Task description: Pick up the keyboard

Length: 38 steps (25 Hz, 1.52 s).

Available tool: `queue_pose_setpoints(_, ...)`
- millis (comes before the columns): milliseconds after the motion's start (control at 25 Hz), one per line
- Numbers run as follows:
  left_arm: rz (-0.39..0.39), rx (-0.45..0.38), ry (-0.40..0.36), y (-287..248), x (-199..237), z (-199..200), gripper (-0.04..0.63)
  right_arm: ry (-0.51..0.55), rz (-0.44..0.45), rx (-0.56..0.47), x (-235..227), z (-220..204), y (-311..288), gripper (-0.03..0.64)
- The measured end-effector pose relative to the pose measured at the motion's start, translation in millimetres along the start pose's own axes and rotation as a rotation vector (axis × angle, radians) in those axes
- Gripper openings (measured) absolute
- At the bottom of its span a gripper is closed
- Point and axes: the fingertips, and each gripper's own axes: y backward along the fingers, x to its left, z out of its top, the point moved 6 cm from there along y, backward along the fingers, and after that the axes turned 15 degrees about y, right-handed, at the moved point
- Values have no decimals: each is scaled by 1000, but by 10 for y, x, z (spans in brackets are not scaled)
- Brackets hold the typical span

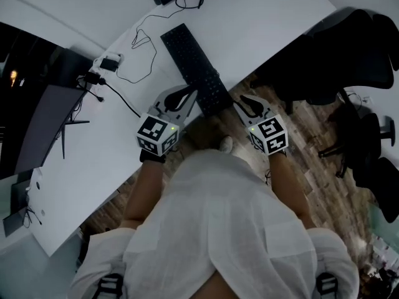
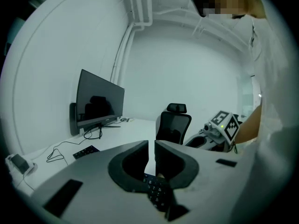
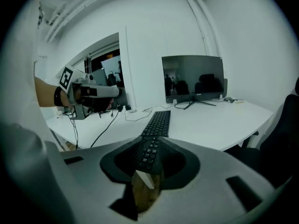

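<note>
Keyboard (image 1: pixel 198 73): likely light, rigid, smooth plastic; best gripped at near end's long edges. Left gripper (image 2: pixel 152 148) closed, empty. Right gripper (image 3: pixel 150 146) part-open, nothing held.

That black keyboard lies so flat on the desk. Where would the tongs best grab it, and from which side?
Probably its near short end, from the person's side. The keyboard is long, thin and flat, and that end reaches the desk edge, so a grip could close over its thickness there; holding both near corners should keep it level.
</note>
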Motion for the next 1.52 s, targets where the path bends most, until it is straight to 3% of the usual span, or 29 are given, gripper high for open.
queue_pose_setpoints(360,-33,111,42,-542,125,-346,38,-75,179,256,-39,-488,-643,212)
queue_pose_setpoints(720,-75,206,41,-698,384,-515,38,-282,288,428,-53,-732,-1133,319)
queue_pose_setpoints(1080,-97,233,28,-760,555,-472,37,-425,433,556,19,-925,-1434,336)
queue_pose_setpoints(1240,-117,252,20,-765,554,-460,37,-504,483,553,54,-963,-1478,300)
queue_pose_setpoints(1520,-142,271,4,-706,593,-386,38,-512,447,578,79,-882,-1442,276)
